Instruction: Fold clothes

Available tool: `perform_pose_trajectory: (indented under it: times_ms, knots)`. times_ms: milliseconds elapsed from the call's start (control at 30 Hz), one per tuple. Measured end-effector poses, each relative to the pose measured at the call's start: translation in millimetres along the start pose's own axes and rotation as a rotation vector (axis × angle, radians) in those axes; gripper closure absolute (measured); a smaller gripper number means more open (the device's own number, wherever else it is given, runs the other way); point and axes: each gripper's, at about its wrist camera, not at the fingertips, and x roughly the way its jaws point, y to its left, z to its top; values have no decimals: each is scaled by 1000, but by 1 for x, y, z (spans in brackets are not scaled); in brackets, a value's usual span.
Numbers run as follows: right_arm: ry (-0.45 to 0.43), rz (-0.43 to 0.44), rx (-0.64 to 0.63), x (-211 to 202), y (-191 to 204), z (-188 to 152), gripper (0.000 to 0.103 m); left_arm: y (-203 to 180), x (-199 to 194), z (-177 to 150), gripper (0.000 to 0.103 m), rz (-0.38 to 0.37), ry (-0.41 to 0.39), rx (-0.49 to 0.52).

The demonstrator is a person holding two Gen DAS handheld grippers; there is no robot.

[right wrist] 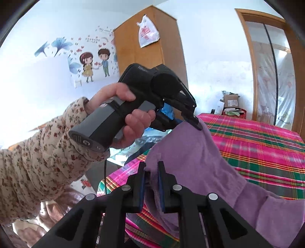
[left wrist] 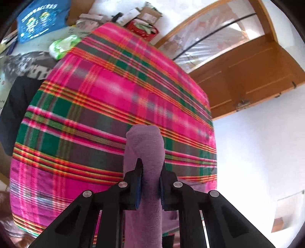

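Observation:
A purple fleece garment [right wrist: 200, 158] hangs stretched between both grippers above a bed with a pink, green and red plaid cover [left wrist: 106, 99]. My left gripper [left wrist: 151, 164] is shut on a bunched fold of the purple garment [left wrist: 145, 152], which sticks up between its fingers. In the right wrist view the left gripper [right wrist: 198, 125], held by a hand in a floral sleeve, pinches the garment's upper edge. My right gripper [right wrist: 151, 166] is shut on the garment's near edge, lower and closer to the bed.
Dark clothes [left wrist: 15, 106], a blue bag [left wrist: 42, 17] and a green-white bag [left wrist: 63, 45] lie beyond the bed's far left. Cardboard boxes and a red basket [left wrist: 143, 26] stand at the bed's end. A wooden door [left wrist: 246, 76] and a wardrobe [right wrist: 148, 49] line the walls.

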Motion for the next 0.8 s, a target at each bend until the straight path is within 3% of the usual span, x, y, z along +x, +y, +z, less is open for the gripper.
perform_pose_trajectory:
  times_ms: [367, 800]
  knots:
    - [-79, -36, 75, -52, -29, 4, 91, -77, 24, -12, 88, -50, 33, 100]
    - [-141, -166, 164, -105, -70, -3, 91, -136, 62, -24, 88, -107, 108, 187]
